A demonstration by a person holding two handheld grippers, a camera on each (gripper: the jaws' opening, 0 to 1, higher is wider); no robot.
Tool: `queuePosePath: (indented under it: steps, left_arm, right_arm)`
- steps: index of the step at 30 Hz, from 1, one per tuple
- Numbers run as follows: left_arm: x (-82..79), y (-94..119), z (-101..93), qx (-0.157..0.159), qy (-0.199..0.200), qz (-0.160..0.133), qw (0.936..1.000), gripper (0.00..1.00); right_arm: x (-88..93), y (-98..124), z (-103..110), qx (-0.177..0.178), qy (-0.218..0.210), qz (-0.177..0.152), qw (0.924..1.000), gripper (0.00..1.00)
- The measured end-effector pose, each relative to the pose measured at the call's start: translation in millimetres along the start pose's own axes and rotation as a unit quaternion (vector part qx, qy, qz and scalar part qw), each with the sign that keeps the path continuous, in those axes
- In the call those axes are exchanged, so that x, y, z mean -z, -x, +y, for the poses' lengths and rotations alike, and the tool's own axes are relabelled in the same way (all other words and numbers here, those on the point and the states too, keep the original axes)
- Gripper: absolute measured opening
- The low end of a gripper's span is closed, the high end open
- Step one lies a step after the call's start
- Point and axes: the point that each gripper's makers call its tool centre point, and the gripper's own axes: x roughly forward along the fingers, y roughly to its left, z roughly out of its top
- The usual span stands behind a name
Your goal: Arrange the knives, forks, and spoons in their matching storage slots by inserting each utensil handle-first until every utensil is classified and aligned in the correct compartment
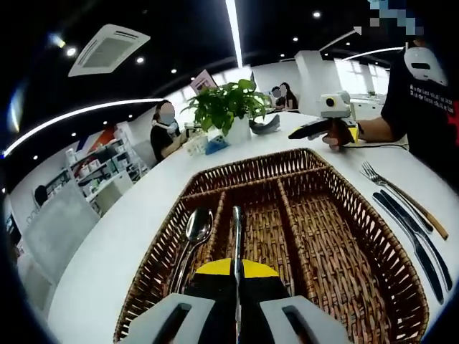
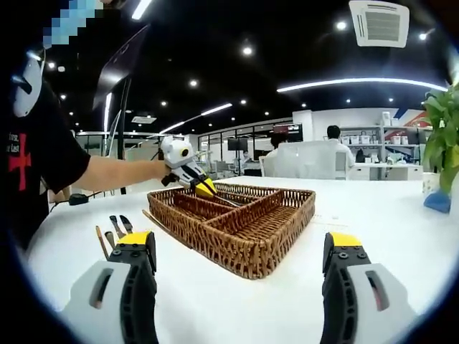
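Note:
A brown wicker tray (image 1: 358, 215) with three long slots lies on the white table. A steel spoon (image 1: 195, 229) rests in its left slot. My left gripper (image 1: 237, 269) is shut on a slim steel utensil (image 1: 237, 229), seen edge-on, which reaches out over the middle slot; its kind is unclear. A fork (image 1: 401, 193) and two dark knives (image 1: 416, 240) lie on the table right of the tray. In the right gripper view my right gripper (image 2: 240, 240) stands wide open and empty in front of the tray (image 2: 244, 244), with the left gripper (image 2: 204, 190) at the tray's far side.
A potted plant (image 1: 226, 107) and small items stand beyond the tray's far end. The person's hand holds the right gripper (image 1: 308, 130) over the table's far right. The loose cutlery (image 2: 115, 226) lies left of the tray. People sit at desks in the background.

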Motion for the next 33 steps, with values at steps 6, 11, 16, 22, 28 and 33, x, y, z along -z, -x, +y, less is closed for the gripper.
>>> queuePosePath:
  steps: [6,11,16,22,28,33]
  left_arm:
    - [11.3,-3.6,3.0,0.007,0.014,0.016,0.9997,0.00]
    - [20.3,-9.7,1.0,0.021,0.016,0.036,0.9990,0.00]
    - [30.7,-11.6,-1.6,0.026,0.015,0.061,0.9977,0.00]
    - [30.0,-9.0,-3.1,0.030,0.018,0.066,0.9972,0.00]
    - [28.2,-8.6,-5.0,0.013,0.004,0.057,0.9983,0.02]
    - [27.2,-7.9,-4.5,0.005,-0.008,0.054,0.9985,0.04]
  right_arm:
    - [0.7,0.0,0.6,-0.001,0.000,0.001,1.0000,1.00]
    - [0.0,0.8,-0.5,0.001,-0.001,0.000,1.0000,1.00]
    - [0.8,0.1,0.7,-0.001,0.000,0.001,1.0000,1.00]
    - [1.1,-0.5,2.2,-0.003,0.002,0.002,1.0000,1.00]
    - [0.5,-0.4,2.7,-0.003,0.001,0.001,1.0000,1.00]
    - [-0.4,-0.1,3.3,-0.003,0.000,-0.001,1.0000,1.00]
